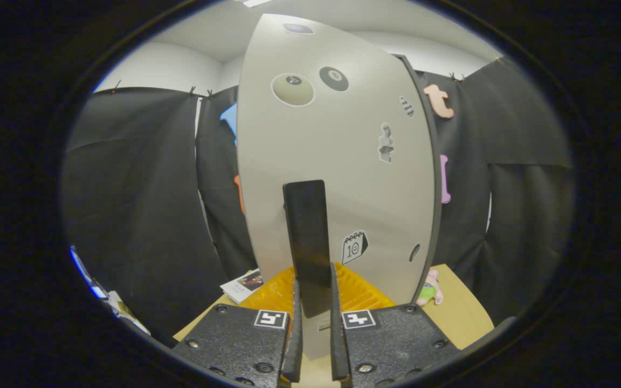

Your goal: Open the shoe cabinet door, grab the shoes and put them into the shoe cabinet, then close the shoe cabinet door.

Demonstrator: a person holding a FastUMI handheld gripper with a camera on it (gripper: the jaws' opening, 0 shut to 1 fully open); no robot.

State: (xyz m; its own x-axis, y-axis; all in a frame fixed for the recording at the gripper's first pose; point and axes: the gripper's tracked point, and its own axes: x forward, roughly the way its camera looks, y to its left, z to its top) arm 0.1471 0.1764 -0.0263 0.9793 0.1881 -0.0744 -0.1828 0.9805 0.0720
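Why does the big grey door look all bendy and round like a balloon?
In the gripper view the fisheye lens bows straight edges, so the flat cabinet door bulges; its dark handle, close up between the gripper fingers, which close on it, looks a little soft; lighting is even, without strong glare.

Test booth: black cloth walls (138, 188), wooden table (464, 310).
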